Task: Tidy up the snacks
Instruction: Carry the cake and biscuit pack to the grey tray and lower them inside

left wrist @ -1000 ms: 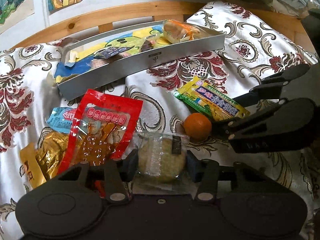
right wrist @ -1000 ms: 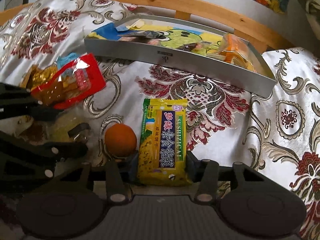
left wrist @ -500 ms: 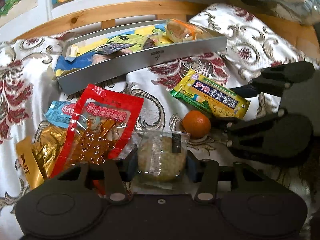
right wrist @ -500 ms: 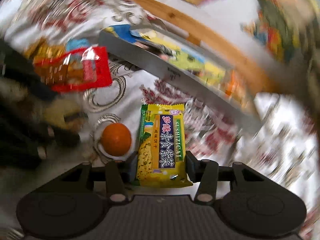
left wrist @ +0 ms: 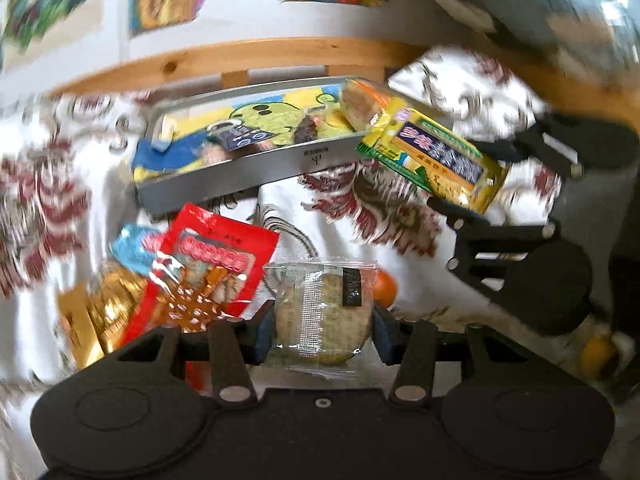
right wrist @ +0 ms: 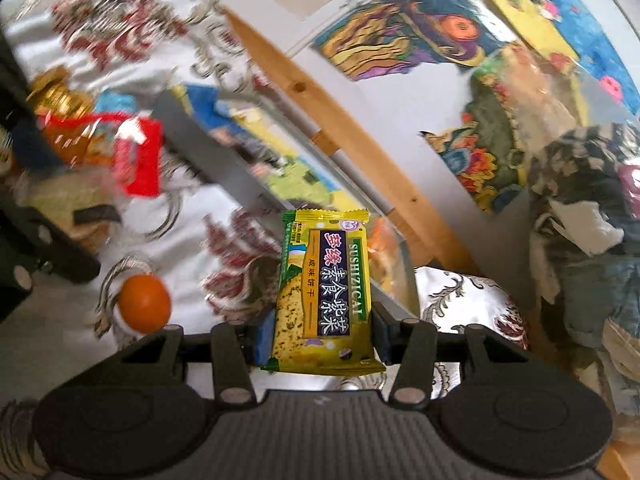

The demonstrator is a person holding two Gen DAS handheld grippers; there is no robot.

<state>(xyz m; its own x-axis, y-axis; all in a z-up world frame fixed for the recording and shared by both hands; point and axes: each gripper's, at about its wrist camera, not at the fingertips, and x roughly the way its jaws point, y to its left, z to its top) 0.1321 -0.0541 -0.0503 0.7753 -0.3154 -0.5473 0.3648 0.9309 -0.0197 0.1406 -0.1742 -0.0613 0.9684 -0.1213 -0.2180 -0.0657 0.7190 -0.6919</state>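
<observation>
Right claw (right wrist: 320, 340) grips yellow cracker pack (right wrist: 322, 292), left claw (left wrist: 322, 330) grips round cake (left wrist: 320, 316); tin tray (left wrist: 256, 174) lies ahead & left of right claw, so clear rim w/ pack level, then release

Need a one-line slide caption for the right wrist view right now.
Right claw shut on yellow biscuit packet, lifted toward the metal tray; orange on the patterned cloth.

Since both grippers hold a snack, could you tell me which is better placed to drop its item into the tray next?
Probably the right hand-held gripper: its yellow biscuit pack is lifted beside the metal tray.
</observation>
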